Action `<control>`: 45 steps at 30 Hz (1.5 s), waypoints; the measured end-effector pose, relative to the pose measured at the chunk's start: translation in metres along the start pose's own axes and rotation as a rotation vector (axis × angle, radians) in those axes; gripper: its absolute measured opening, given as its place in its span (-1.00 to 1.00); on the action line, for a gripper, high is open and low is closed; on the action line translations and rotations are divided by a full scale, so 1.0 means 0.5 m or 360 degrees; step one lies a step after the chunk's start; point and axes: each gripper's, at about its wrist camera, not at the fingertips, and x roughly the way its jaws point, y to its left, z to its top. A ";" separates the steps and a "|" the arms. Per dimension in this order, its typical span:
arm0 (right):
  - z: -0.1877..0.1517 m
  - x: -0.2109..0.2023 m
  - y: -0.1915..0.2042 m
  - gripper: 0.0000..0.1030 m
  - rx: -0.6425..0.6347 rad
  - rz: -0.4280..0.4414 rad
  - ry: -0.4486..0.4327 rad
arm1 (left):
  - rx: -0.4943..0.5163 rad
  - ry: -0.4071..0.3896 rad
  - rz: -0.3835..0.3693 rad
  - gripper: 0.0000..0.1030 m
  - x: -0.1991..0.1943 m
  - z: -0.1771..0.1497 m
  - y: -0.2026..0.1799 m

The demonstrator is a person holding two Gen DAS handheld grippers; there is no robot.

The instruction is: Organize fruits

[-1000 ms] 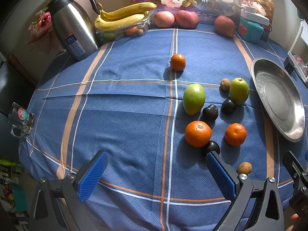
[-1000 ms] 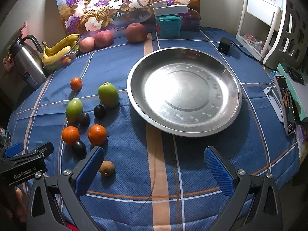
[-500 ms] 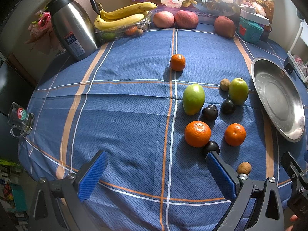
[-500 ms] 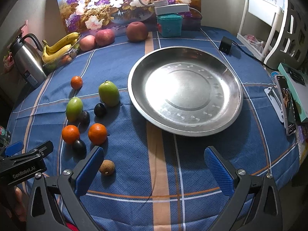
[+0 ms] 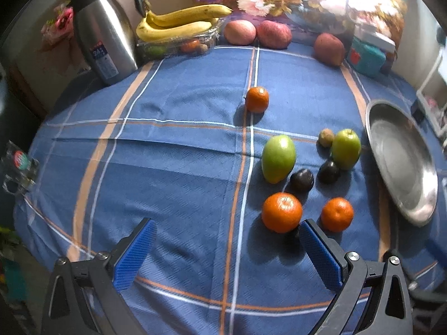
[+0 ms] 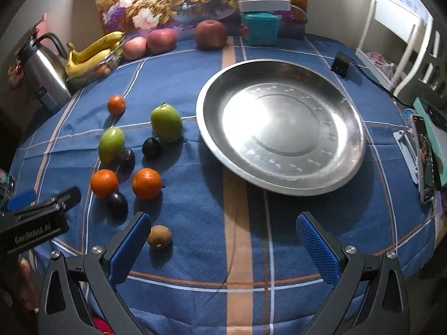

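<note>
Loose fruit lies on the blue checked tablecloth: three oranges [image 5: 281,212] [image 5: 337,214] [image 5: 257,99], a green mango [image 5: 278,158], a green apple [image 5: 346,148], dark plums [image 5: 301,180] and small brown fruits [image 6: 159,236]. A large empty steel plate [image 6: 282,131] sits to their right; its edge shows in the left wrist view [image 5: 402,162]. My left gripper [image 5: 223,254] is open and empty, its right finger beside the near orange. My right gripper [image 6: 220,248] is open and empty in front of the plate, with the brown fruit by its left finger.
At the back stand a steel thermos [image 5: 103,33], bananas on a clear box [image 5: 178,25], three red apples [image 5: 272,35] and a teal box [image 6: 259,28]. A glass mug [image 5: 19,164] sits at the left edge. A charger [image 6: 341,64] and packets [image 6: 421,153] lie right.
My left gripper has shifted slightly forward and right, so its right finger now covers the near plum. The right gripper has edged forward towards the plate. No fruit has moved.
</note>
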 end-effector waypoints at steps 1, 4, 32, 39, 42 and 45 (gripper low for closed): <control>0.002 0.002 0.004 1.00 -0.0015 -0.0004 0.0008 | -0.0024 -0.0014 -0.0019 1.00 0.000 0.003 0.004; 0.007 0.010 0.024 1.00 -0.0069 -0.0007 -0.0080 | -0.0084 -0.0014 -0.0090 1.00 0.006 0.009 0.012; 0.001 0.071 0.114 0.18 -0.0265 0.0248 0.0042 | -0.0088 0.0371 -0.0431 0.43 0.109 -0.022 -0.055; -0.002 0.097 0.126 -0.14 -0.0295 0.0247 0.0135 | -0.0066 0.0421 -0.0467 -0.02 0.124 -0.024 -0.093; -0.001 0.103 0.129 -0.22 -0.0302 0.0246 0.0150 | -0.0072 0.0436 -0.0505 -0.20 0.131 -0.025 -0.106; -0.001 0.111 0.136 -0.33 -0.0298 0.0243 0.0164 | -0.0086 0.0458 -0.0551 -0.36 0.130 -0.027 -0.112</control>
